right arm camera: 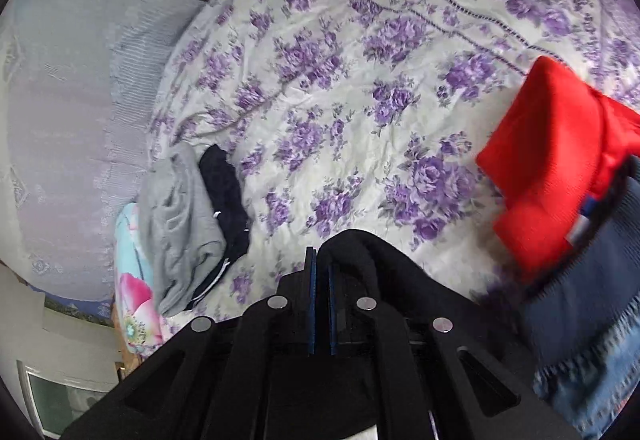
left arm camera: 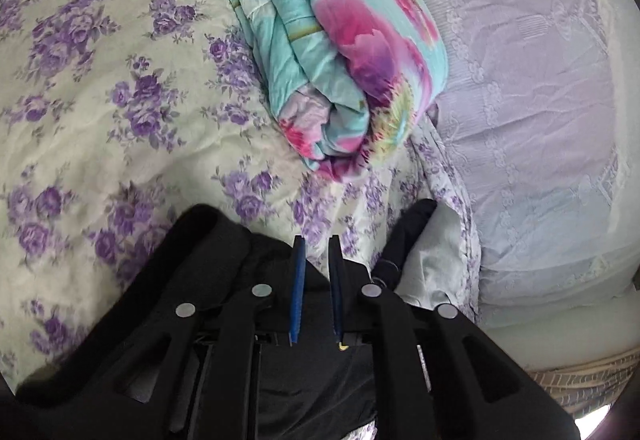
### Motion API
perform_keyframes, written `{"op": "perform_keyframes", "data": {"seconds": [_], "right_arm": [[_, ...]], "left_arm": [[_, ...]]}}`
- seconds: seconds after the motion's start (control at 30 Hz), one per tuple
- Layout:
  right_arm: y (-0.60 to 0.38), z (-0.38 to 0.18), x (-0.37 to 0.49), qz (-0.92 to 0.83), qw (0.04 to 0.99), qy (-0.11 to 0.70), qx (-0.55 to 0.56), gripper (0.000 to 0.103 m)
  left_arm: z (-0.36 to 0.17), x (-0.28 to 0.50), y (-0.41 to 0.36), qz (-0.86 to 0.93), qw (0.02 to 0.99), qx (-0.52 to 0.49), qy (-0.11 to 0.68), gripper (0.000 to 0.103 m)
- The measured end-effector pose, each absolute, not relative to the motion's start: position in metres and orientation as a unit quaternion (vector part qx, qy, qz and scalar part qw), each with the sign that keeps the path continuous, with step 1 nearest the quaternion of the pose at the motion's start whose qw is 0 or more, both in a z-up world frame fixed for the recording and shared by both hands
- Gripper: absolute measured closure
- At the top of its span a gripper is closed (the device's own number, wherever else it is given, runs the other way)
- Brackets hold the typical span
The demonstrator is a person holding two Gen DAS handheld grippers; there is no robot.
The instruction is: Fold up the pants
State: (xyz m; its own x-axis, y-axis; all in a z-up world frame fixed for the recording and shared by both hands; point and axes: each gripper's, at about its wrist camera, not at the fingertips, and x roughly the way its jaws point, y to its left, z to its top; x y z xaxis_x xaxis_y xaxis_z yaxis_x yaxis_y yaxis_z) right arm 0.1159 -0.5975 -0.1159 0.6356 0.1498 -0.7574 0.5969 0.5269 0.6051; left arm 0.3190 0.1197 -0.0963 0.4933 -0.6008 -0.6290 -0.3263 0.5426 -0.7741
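Both claws nearly closed, w/ black pants pinched in each. Left claw (left arm camera: 317, 240) has the black pants (left arm camera: 208, 240) bunched around its fingers, pointing down at the bed (left arm camera: 100, 88) near a rolled teal blanket (left arm camera: 320, 52). Right claw (right arm camera: 321, 260) grips pants fabric too, draped over its right side, angled down over the bed. Red cloth (right arm camera: 548, 160) off to the right, gray clothes (right arm camera: 180, 224) at left.
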Motion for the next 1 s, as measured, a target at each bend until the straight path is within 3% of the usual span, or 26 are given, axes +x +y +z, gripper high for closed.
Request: {"op": "perform_keyframes", "data": {"seconds": [0.1,0.13,0.23,0.27,0.5,0.77,1.0], "right_arm": [[-0.600,-0.139,0.131,-0.164,0.760,0.425,0.464,0.092],[-0.600,-0.139,0.129,-0.160,0.761,0.420,0.467,0.091],[-0.598,-0.129,0.115,-0.143,0.773,0.410,0.462,0.075],[-0.595,-0.121,0.108,-0.142,0.778,0.409,0.454,0.070],[-0.553,-0.062,0.025,-0.133,0.812,0.383,0.421,0.046],[-0.478,-0.055,-0.084,-0.120,0.793,0.378,0.463,0.046],[-0.443,-0.051,-0.154,-0.132,0.786,0.356,0.488,0.046]], "left_arm": [[-0.112,0.332,0.121,-0.067,0.711,-0.468,0.521,0.082],[-0.111,0.331,0.121,-0.079,0.711,-0.461,0.525,0.073],[-0.098,0.311,0.128,-0.086,0.734,-0.405,0.539,0.052],[-0.095,0.300,0.133,-0.082,0.740,-0.388,0.543,0.050],[-0.098,0.194,0.194,-0.063,0.729,-0.381,0.565,0.049],[-0.137,0.108,0.212,-0.094,0.682,-0.426,0.587,0.049],[-0.168,0.116,0.191,-0.124,0.664,-0.440,0.591,0.049]]}}
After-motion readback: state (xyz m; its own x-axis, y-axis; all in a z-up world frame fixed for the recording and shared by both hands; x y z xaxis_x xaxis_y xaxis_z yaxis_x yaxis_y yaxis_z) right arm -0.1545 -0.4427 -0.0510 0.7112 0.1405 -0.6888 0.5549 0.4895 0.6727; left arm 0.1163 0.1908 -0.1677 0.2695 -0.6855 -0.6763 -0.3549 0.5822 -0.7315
